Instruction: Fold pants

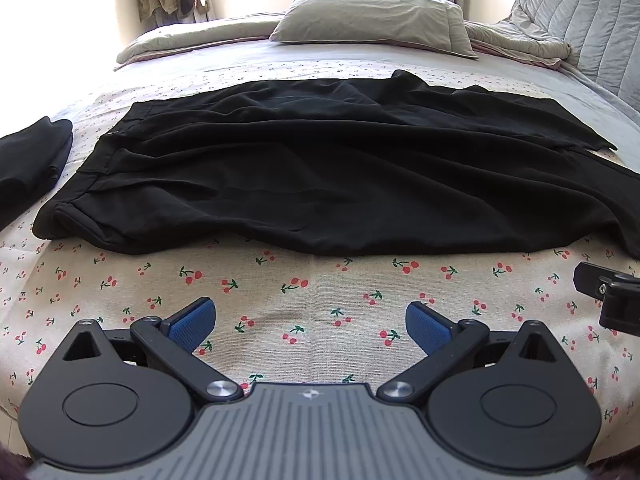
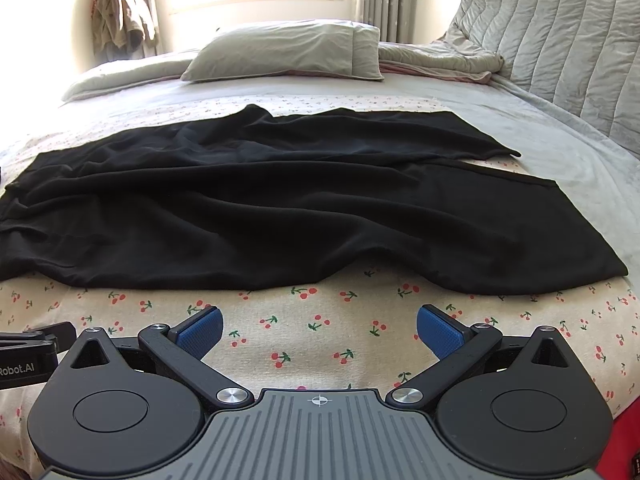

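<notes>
Black pants [image 1: 320, 168] lie spread sideways across the cherry-print cloth [image 1: 312, 292], waistband at the left and legs running right. The right wrist view shows the same pants [image 2: 280, 208] with the leg hems at the right. My left gripper [image 1: 310, 320] hovers over the cloth just short of the pants' near edge, open, blue pads [image 1: 192, 320] wide apart and holding nothing. My right gripper [image 2: 318, 330] is open too, just before the near leg's edge. Part of the right gripper [image 1: 612, 296] shows at the left view's right edge.
A folded black garment [image 1: 28, 168] lies at the far left on the bed. A grey pillow [image 1: 376, 20] and rumpled blanket [image 1: 520, 48] sit at the back, with a quilted headboard [image 2: 560, 48] on the right. Clothes hang [image 2: 120, 12] by the window.
</notes>
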